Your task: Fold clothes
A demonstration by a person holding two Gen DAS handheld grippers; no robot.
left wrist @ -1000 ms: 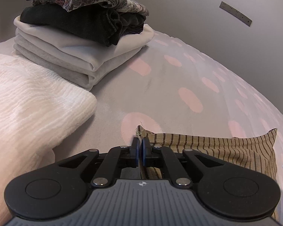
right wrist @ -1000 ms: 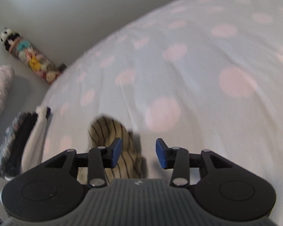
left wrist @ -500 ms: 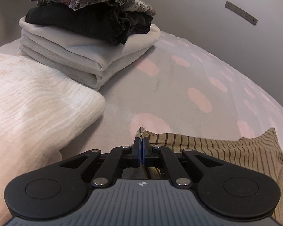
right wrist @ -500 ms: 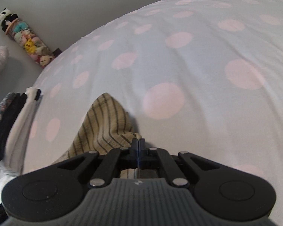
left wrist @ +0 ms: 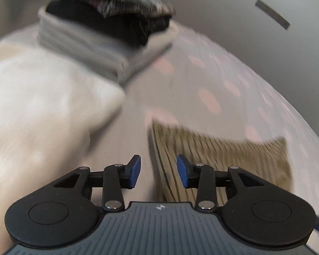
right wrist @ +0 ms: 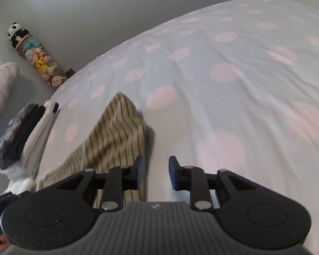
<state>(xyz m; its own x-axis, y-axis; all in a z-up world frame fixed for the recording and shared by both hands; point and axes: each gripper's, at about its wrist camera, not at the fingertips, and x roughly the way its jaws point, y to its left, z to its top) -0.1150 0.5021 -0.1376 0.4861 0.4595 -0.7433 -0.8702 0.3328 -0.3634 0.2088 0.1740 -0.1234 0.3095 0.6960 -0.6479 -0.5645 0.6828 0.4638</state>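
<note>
The striped garment (right wrist: 117, 136) lies flat on the dotted bedspread (right wrist: 234, 68), just beside the stack of folded clothes (left wrist: 108, 42), with the left gripper (left wrist: 158, 171) and right gripper (right wrist: 154, 173) both spread wide and empty, apparently so the fold settles.

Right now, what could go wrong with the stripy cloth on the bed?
Both jaws are open, so the striped cloth lies loose on the dotted bedsheet and its fold might spring apart. The left gripper view is blurred, so a quick move could perhaps bump the folded pile or the white blanket nearby.
</note>
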